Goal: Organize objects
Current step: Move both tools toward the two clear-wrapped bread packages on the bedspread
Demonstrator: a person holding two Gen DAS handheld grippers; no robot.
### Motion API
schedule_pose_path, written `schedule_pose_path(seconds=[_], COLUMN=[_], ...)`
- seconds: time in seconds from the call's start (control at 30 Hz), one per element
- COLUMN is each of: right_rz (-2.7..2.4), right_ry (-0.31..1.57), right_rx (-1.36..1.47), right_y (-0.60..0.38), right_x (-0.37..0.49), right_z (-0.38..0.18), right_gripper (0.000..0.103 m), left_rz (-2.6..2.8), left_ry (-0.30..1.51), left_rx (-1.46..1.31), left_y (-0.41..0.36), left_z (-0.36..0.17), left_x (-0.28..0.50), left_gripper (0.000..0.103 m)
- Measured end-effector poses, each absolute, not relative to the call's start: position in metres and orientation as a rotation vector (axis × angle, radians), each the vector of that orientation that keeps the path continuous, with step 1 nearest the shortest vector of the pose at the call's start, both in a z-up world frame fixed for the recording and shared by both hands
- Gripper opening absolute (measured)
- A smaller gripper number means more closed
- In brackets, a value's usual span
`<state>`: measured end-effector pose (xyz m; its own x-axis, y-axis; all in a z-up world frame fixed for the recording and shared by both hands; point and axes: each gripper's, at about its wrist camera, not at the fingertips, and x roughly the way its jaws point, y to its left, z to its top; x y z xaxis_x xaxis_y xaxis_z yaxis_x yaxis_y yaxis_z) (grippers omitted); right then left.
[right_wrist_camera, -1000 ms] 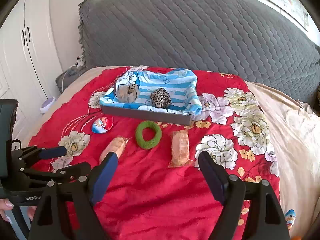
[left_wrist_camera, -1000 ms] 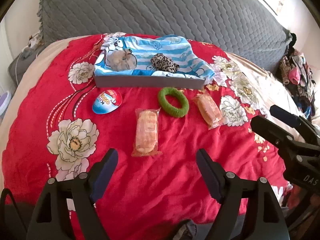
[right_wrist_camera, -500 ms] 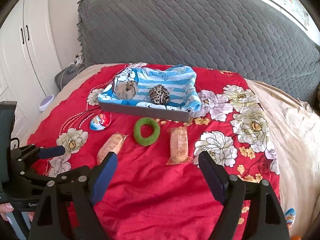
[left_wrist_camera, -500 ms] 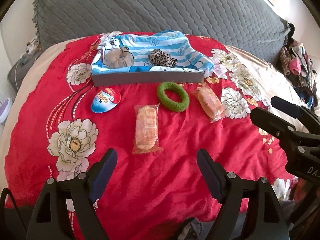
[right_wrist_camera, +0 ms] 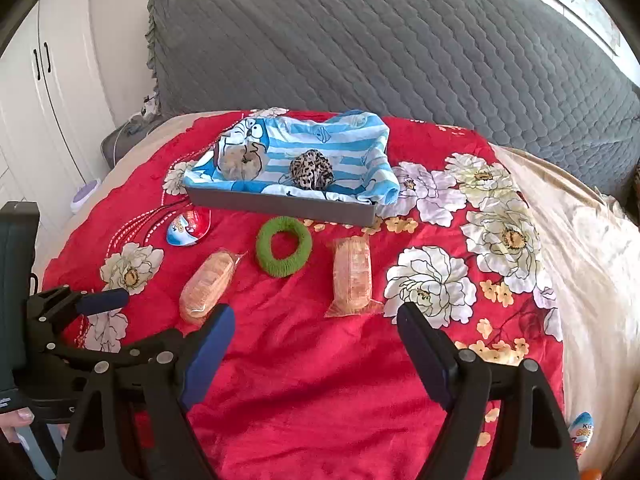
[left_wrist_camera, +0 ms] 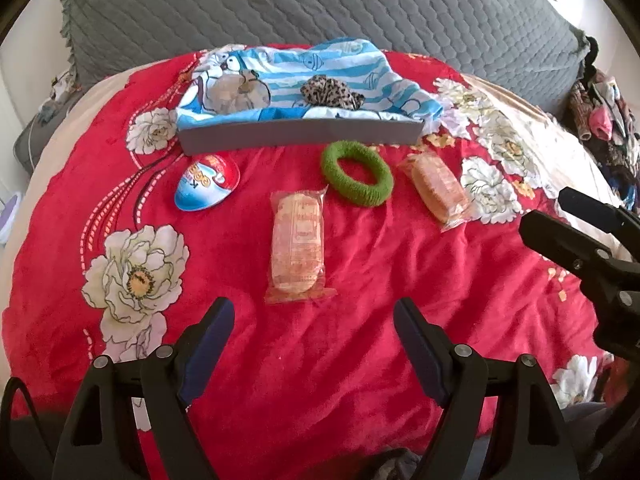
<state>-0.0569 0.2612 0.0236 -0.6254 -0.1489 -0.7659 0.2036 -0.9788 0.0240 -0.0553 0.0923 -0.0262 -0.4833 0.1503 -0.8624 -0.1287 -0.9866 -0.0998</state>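
On the red flowered bedspread lie two wrapped orange snack packs, a left pack [left_wrist_camera: 298, 246] [right_wrist_camera: 208, 286] and a right pack [left_wrist_camera: 438, 188] [right_wrist_camera: 353, 276]. Between them sits a green scrunchie [left_wrist_camera: 357, 178] [right_wrist_camera: 284, 247]. A red-and-blue egg-shaped packet [left_wrist_camera: 208, 188] [right_wrist_camera: 189, 228] rests at the left. Behind them stands a grey tray [left_wrist_camera: 300, 133] [right_wrist_camera: 280, 203] lined with blue striped cloth, holding a beige scrunchie [left_wrist_camera: 236, 94] [right_wrist_camera: 242, 162] and a leopard scrunchie [left_wrist_camera: 328, 92] [right_wrist_camera: 312, 168]. My left gripper [left_wrist_camera: 314, 320] hangs open just short of the left pack. My right gripper [right_wrist_camera: 316, 326] is open, near the right pack, holding nothing.
A grey quilted headboard [right_wrist_camera: 380, 48] rises behind the tray. White cupboards [right_wrist_camera: 40, 80] stand at the left. A pile of clothes [left_wrist_camera: 604, 120] lies at the right. Another egg packet [right_wrist_camera: 582, 430] lies at the bedspread's right edge. A cream sheet [right_wrist_camera: 592, 260] borders the right side.
The left gripper has come down and closer to the left snack pack, which now looks larger between its fingers. The right gripper has barely shifted. Both stay open.
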Motion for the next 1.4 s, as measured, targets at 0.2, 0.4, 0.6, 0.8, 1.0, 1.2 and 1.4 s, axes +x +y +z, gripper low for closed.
schedule_pose_path(seconds=[0.2, 0.4, 0.6, 0.8, 1.0, 1.2, 1.4], right_rz=[-2.662, -2.652, -2.645, -2.627, -2.615, -2.613, -2.615], right_ry=[0.100, 0.104, 0.090, 0.092, 0.088, 0.089, 0.096], right_rx=[1.293, 1.357, 1.385, 1.442, 1.465, 1.468, 1.467], right_y=[0.265, 0.268, 0.271, 0.273, 0.275, 0.276, 0.275], right_x=[-0.064, -0.075, -0.084, -0.095, -0.101, -0.105, -0.113], right_z=[0.012, -0.004, -0.012, -0.025, -0.032, -0.035, -0.037], right_gripper=[0.083, 0.083, 0.083, 0.083, 0.083, 0.083, 0.083], left_rz=[2.555, 2.551, 2.557, 2.559, 2.576, 2.575, 2.565], left_ry=[-0.009, -0.061, -0.045, -0.064, -0.058, -0.070, -0.078], left_rx=[-1.515, -1.541, -1.546, -1.555, -1.553, -1.566, -1.586], left_y=[0.095, 0.090, 0.089, 0.088, 0.088, 0.085, 0.085], left_z=[-0.036, -0.044, -0.051, -0.058, -0.060, -0.065, -0.072], left_x=[-0.062, -0.074, -0.084, -0.093, -0.099, -0.105, -0.110], left_gripper=[0.083, 0.083, 0.083, 0.083, 0.083, 0.083, 0.083])
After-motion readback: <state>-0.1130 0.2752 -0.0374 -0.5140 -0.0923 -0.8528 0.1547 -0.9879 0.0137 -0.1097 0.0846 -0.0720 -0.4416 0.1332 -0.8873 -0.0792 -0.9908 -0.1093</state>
